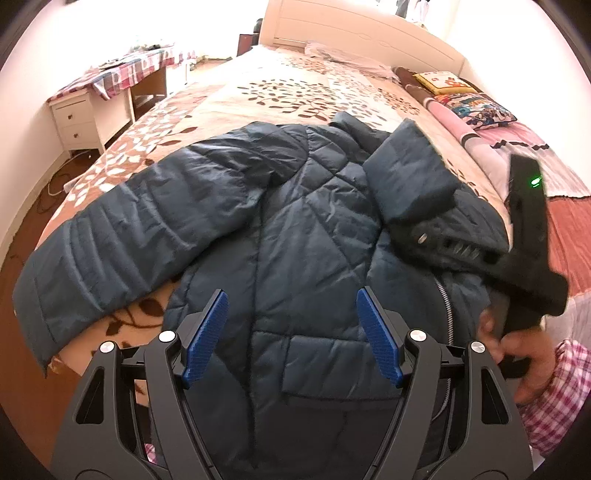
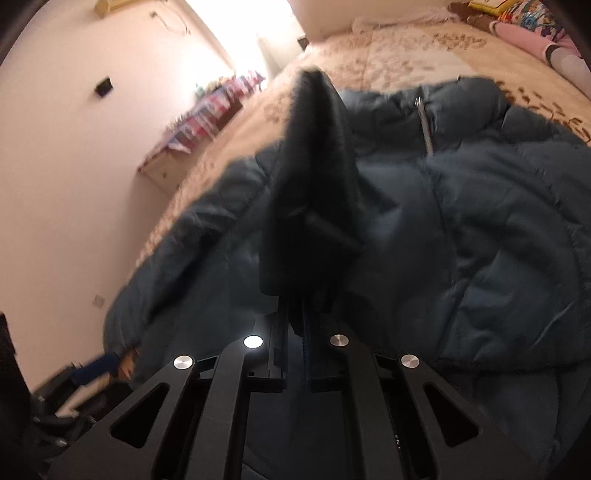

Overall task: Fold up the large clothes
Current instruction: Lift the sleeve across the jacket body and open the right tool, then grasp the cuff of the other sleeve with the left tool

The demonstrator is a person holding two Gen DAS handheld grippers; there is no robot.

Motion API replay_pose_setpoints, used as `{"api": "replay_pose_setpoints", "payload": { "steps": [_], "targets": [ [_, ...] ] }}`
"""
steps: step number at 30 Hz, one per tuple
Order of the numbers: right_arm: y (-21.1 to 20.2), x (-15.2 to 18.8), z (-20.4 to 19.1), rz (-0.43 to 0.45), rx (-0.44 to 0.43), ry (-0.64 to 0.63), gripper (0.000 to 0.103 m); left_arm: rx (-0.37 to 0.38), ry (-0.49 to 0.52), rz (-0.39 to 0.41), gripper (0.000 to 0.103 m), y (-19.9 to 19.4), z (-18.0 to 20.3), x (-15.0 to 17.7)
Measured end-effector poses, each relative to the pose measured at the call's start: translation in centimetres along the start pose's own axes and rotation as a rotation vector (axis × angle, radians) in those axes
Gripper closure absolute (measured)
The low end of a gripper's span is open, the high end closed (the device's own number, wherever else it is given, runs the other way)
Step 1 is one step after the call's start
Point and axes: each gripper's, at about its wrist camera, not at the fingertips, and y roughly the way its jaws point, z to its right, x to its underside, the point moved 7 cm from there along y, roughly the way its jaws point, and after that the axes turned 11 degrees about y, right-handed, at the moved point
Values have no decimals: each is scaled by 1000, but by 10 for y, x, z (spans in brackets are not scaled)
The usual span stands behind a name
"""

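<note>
A dark teal quilted puffer jacket lies spread on the leaf-patterned bed cover; the left gripper hovers above its hem, blue pads wide apart; the right gripper, jaws closed, pinches what appears to be the jacket's sleeve cuff, lifted over the body.

The left wrist view looks from the foot edge of the bed toward the headboard, low and close over the puffer jacket. The right wrist view sits closer, tilted, facing the bed's left edge and the wall. Both share the jacket and the raised sleeve cuff.
</note>
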Motion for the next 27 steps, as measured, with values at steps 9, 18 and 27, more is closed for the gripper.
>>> {"api": "replay_pose_setpoints", "payload": {
  "steps": [9, 18, 27],
  "targets": [
    [-18, 2, 8, -77, -51, 43, 36, 19, 71, 22, 27, -1, 34, -29],
    [-93, 20, 46, 7, -36, 136, 31, 30, 72, -42, 26, 22, 57, -44],
    [-157, 67, 105, 82, 75, 183, 31, 169, -331, -183, 27, 76, 36, -34]
  ]
}}
